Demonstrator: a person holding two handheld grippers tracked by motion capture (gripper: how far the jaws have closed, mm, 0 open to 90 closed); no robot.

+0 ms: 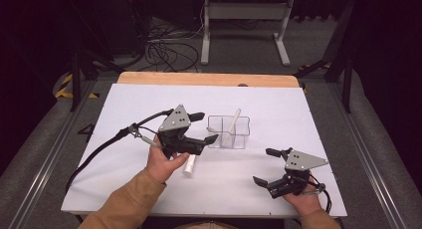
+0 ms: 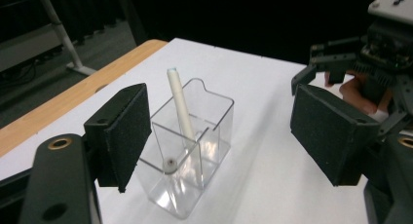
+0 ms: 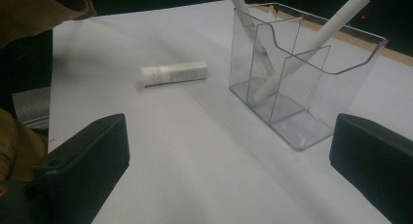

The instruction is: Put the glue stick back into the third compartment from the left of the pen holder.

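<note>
Pen stands in the clear holder, mid-table. Long axis is tilted, not upright: in the high view the lower end sits in a near compartment by the divider and the top leans toward the far edge of the table, clearing the rim. In the left gripper view the pen has its bottom end behind the divider and its capped tip well above the holder's wall. In the right gripper view two white shafts show in the holder; the nearer pen runs from low left to upper right, leaning on the scalloped rim. Cannot tell whether the second shaft is a reflection.

White tube lies flat on the sheet, near side of the holder, just beside the left hand. In the right gripper view the tube lies crosswise, well apart from the holder, bare sheet around it.

Left gripper: jaws wide, nothing between the pads; tips just beside the holder's left wall, not touching. In its own view the holder sits between the two jaws with gaps on both sides.

Right gripper: jaws wide, empty, near the front right corner, well apart from the holder. Right hand is at the sheet's front edge.

Room: sheet is open on the holder's right and far sides; a wooden table strip shows beyond the far edge.
</note>
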